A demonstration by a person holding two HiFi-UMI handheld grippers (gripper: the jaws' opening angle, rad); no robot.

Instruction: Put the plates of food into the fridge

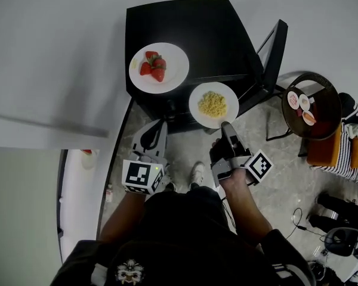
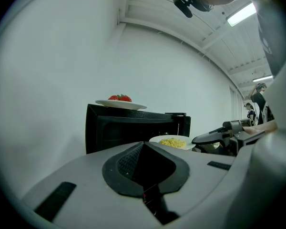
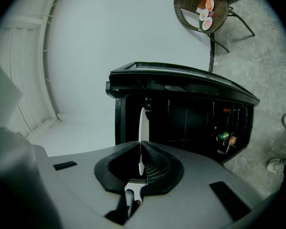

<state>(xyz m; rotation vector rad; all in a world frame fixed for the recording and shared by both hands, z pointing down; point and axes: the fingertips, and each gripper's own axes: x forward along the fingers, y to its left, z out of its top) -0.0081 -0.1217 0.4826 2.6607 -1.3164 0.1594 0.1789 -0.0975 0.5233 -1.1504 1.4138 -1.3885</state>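
A white plate of yellow food hangs level in front of the black fridge, just below its front edge. My right gripper is shut on the plate's near rim. In the right gripper view the plate shows edge-on between the pads, facing the open fridge interior. A second white plate with strawberries rests on the fridge top. My left gripper hovers left of the held plate, shut and empty, its tips together. From there I see the strawberry plate and the yellow-food plate.
The fridge door stands swung open to the right, with cans in its shelf. A round wicker table with small dishes stands at the right, beside a person in a striped sleeve. Cables lie on the floor.
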